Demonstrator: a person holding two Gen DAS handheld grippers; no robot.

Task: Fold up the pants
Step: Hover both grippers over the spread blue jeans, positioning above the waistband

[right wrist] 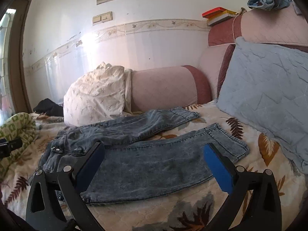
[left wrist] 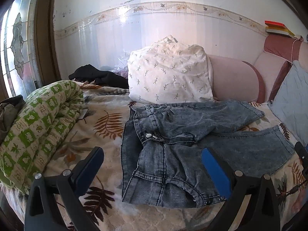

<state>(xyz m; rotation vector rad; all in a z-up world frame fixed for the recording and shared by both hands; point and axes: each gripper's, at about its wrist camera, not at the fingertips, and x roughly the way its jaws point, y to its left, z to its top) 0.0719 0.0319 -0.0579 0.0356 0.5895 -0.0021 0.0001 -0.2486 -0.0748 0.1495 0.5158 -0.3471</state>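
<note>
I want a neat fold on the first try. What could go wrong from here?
The jeans lie rumpled, waistband bunched and unbuttoned, so creases may get folded in. The legs are splayed apart, so they may not stack evenly. Both the left gripper and the right gripper are open above the denim; a shallow pinch could catch only the top layer.

pants point(left wrist: 173, 154): faded blue-grey denim, mottled, matt, metal button | bed cover point(left wrist: 107, 119): plush cloth, leaf print | white pillow point(left wrist: 169, 77): crumpled cotton-like cloth | blue cushion point(right wrist: 269, 88): quilted cloth | wall tiles point(left wrist: 115, 38): glossy | left hand-held gripper point(left wrist: 152, 165): matt black plastic, blue pads
</note>
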